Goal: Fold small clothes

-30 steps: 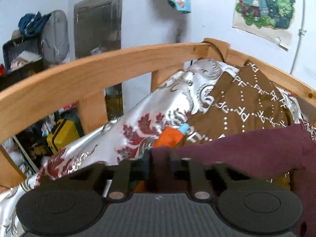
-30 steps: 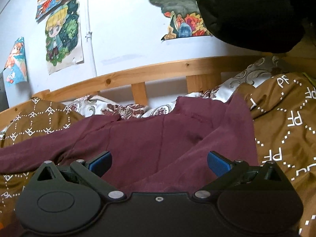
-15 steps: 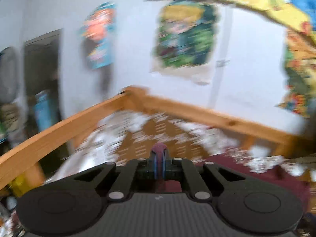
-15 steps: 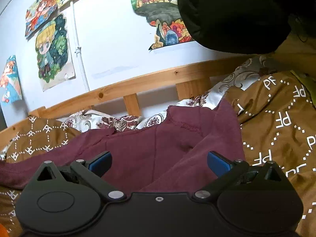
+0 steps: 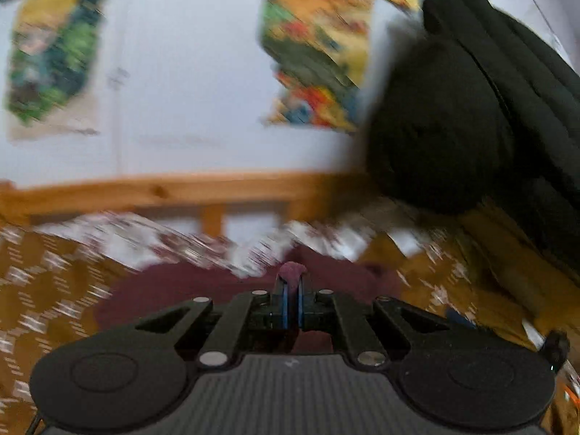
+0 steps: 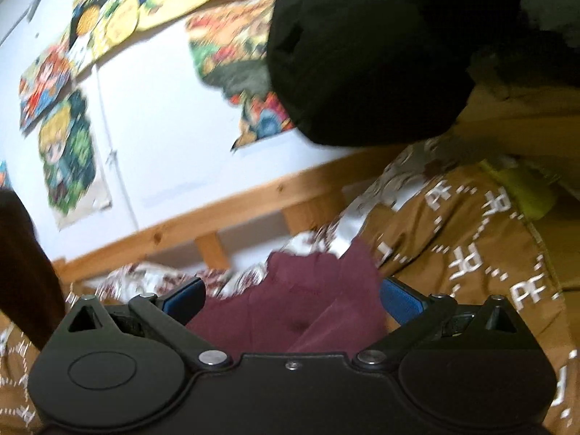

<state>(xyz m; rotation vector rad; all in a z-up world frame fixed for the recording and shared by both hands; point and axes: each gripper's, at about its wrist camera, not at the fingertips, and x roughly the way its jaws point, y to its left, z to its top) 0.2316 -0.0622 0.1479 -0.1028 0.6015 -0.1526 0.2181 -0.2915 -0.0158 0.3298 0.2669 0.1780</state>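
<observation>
My left tool (image 5: 291, 301) is black, with two round flat bumps, a ribbed grey plate in the middle, shiny silver screws and thin blue pads (image 5: 285, 302). My right tool (image 6: 291, 295) is black too, with triangle holes in its arms, silver screws and wide blue pads (image 6: 400, 295). Both look like plastic.

Maroon garment (image 6: 311, 304) — brown lettered blanket (image 6: 471, 253)
</observation>
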